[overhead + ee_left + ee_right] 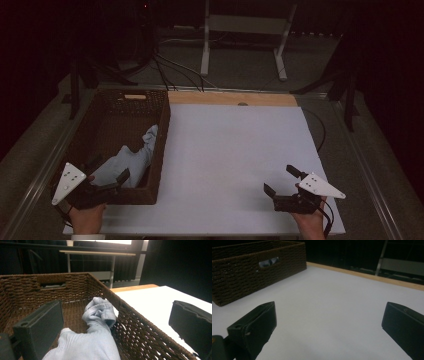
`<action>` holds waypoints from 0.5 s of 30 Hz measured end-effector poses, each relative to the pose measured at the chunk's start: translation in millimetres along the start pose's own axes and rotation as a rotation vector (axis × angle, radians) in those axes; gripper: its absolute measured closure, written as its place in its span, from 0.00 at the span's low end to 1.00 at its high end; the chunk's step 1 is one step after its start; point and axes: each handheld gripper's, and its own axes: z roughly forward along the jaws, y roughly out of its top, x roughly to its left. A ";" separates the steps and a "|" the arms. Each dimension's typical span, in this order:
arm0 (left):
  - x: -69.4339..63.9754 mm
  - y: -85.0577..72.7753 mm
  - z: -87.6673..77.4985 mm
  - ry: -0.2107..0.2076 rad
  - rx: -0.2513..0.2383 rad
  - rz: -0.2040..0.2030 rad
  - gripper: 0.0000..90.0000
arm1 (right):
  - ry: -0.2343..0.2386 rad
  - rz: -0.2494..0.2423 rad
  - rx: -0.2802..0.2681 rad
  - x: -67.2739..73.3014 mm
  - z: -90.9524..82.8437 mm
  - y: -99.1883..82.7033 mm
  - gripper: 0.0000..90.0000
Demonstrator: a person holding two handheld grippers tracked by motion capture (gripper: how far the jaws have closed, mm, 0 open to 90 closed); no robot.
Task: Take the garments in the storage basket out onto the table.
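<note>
Left gripper (pixel 107 186), jaws wide apart, straddles the basket's (pixel 161 150) near-right wall; next, grip the cloth (pixel 85 345) (right gripper (pixel 284 181) gapes empty).

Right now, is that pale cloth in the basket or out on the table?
In: the cloth lies crumpled inside the basket.

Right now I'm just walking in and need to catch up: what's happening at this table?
A person holds a gripper in each hand. The left gripper hangs open at the near end of the wicker basket, straddling its right wall, with a pale blue cloth lying inside, ungripped. The right gripper is open and empty over the white tabletop.
</note>
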 end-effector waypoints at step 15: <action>-5.9 -0.3 -2.2 -0.002 -0.004 0.040 0.00 | -0.020 0.015 -0.013 -6.5 -7.7 -5.0 0.01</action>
